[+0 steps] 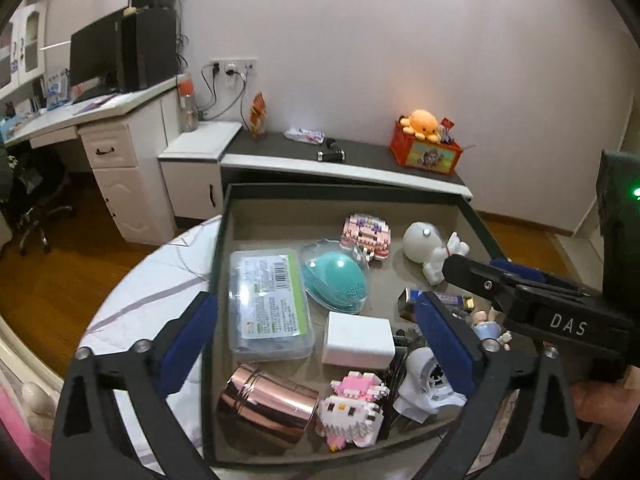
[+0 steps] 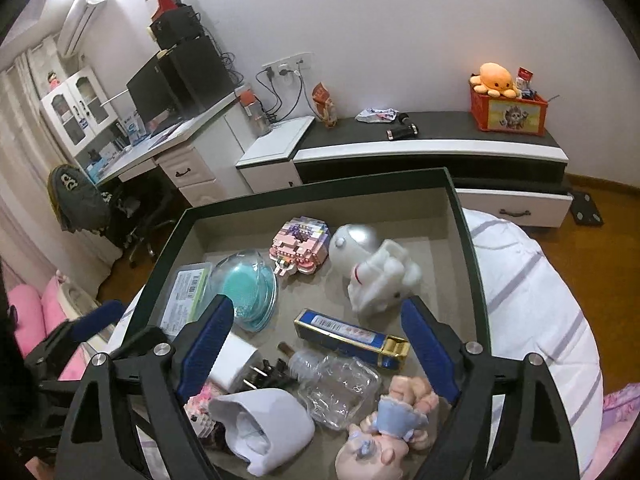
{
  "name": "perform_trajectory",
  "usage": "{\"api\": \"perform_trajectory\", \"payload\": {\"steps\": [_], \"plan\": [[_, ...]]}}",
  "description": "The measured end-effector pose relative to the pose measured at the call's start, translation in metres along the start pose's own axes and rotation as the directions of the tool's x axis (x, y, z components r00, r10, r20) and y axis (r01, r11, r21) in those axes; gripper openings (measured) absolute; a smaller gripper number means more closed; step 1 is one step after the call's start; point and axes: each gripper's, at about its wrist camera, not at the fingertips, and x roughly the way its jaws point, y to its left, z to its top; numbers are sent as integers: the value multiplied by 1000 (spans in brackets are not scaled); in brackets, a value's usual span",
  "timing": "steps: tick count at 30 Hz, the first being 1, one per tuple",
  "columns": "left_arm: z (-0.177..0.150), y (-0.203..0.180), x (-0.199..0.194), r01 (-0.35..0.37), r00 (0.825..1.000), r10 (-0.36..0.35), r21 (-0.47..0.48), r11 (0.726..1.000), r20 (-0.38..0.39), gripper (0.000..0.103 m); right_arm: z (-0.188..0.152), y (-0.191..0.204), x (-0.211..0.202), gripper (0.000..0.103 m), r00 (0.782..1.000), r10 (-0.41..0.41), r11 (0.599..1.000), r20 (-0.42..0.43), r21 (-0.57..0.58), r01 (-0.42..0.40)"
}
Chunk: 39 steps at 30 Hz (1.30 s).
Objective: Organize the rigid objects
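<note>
A dark-rimmed tray (image 1: 224,216) (image 2: 464,216) holds several rigid objects. In the left wrist view: a clear plastic case (image 1: 268,304), a teal brush in a clear shell (image 1: 334,282), a white adapter (image 1: 358,338), a copper cup (image 1: 266,410), a pink block cat (image 1: 352,410), a pink block house (image 1: 366,236) and a white astronaut figure (image 1: 430,246). In the right wrist view: a blue box (image 2: 348,336), a clear bottle (image 2: 340,388), a doll (image 2: 396,420) and a white fan (image 2: 260,424). My left gripper (image 1: 316,344) is open above the tray. My right gripper (image 2: 318,354) is open above it too.
The tray rests on a white striped cushion (image 2: 540,300). Behind stand a low black-topped cabinet (image 2: 440,136) with a red toy box (image 2: 508,110), and a white desk (image 1: 104,120) with a monitor. An office chair (image 2: 120,208) stands on the wooden floor at left.
</note>
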Motion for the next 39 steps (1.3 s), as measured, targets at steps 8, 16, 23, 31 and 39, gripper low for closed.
{"api": "perform_trajectory", "payload": {"steps": [8, 16, 23, 31, 39], "plan": [[-12, 6, -42, -32, 999, 32, -12, 999, 27, 103, -9, 12, -42, 88, 997, -8, 1000, 72, 5, 8], [-39, 4, -96, -48, 997, 49, -9, 999, 54, 103, -47, 35, -105, 88, 991, 11, 1000, 136, -18, -9], [-64, 0, -145, -43, 996, 43, -11, 999, 80, 103, -84, 55, -160, 88, 979, -13, 998, 203, -50, 24], [-91, -7, -197, -58, 992, 61, -31, 998, 109, 103, -125, 73, -208, 88, 969, -10, 996, 248, -78, 30], [-125, -14, -231, -65, 992, 68, -32, 997, 105, 103, -159, 84, -241, 88, 960, -49, 993, 277, -88, 76]]}}
